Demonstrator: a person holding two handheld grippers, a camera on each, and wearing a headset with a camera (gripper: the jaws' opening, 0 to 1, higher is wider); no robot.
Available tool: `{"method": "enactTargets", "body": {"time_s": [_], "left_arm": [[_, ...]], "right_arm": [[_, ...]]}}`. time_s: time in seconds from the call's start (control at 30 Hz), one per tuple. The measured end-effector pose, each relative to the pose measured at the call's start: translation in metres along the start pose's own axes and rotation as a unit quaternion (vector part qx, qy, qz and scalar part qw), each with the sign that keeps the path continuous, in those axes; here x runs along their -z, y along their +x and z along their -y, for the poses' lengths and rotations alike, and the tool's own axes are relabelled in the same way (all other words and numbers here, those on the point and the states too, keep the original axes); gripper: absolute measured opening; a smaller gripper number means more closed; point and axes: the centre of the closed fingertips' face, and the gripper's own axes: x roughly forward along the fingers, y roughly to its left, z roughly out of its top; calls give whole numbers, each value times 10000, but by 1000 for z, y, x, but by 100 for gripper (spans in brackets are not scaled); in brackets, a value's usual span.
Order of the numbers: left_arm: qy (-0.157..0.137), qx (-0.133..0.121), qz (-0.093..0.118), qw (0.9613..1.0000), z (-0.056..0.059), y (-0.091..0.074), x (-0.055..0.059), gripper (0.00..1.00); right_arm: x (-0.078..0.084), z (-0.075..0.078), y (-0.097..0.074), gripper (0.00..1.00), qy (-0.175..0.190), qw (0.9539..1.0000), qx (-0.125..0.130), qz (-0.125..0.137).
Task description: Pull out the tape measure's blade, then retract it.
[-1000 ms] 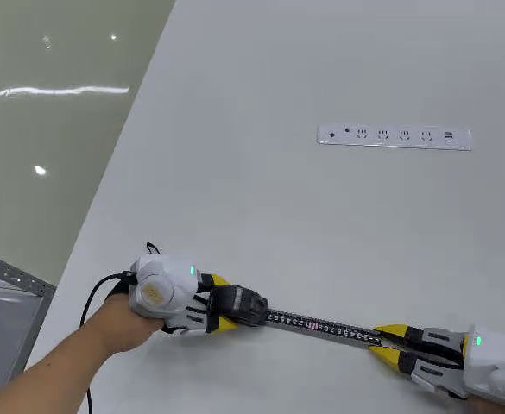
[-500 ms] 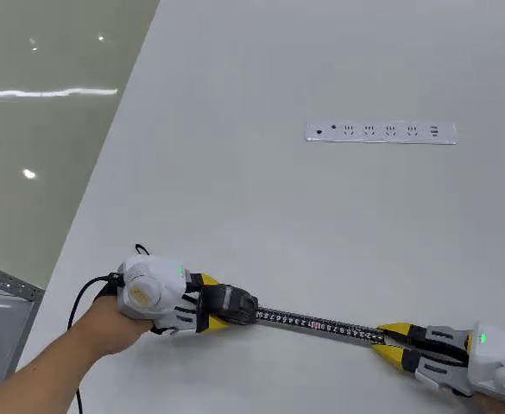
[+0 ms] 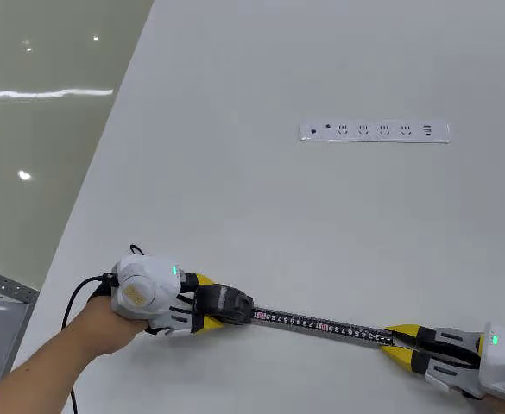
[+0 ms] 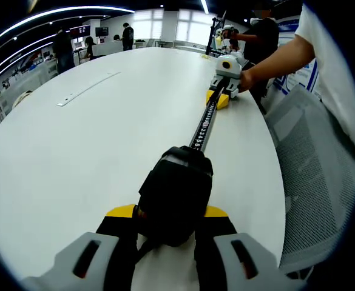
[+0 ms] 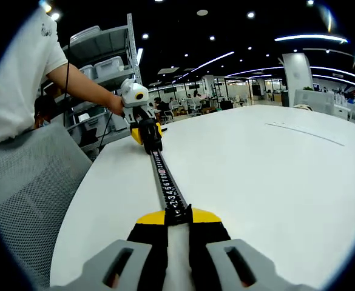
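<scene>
on white table (image 3: 321,224), left gripper (image 3: 207,304) clamps tape measure (image 3: 226,304), right gripper (image 3: 397,343) pinches blade (image 3: 321,326) (extended).

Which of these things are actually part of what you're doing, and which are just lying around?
In use: tape measure; its blade; left hand-held gripper, clamping the tape measure; right hand-held gripper, pinching the blade.
Lying about: power strip; mesh chair.
</scene>
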Motion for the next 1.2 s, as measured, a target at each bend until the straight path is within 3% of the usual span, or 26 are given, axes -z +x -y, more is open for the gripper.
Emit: {"method": "enactTargets", "body": {"time_s": [1.2], "left_arm": [[-11, 3, -121, 9999, 0, 0, 1, 32]], "right_arm": [[9, 6, -35, 9, 85, 9999, 133, 45]]}}
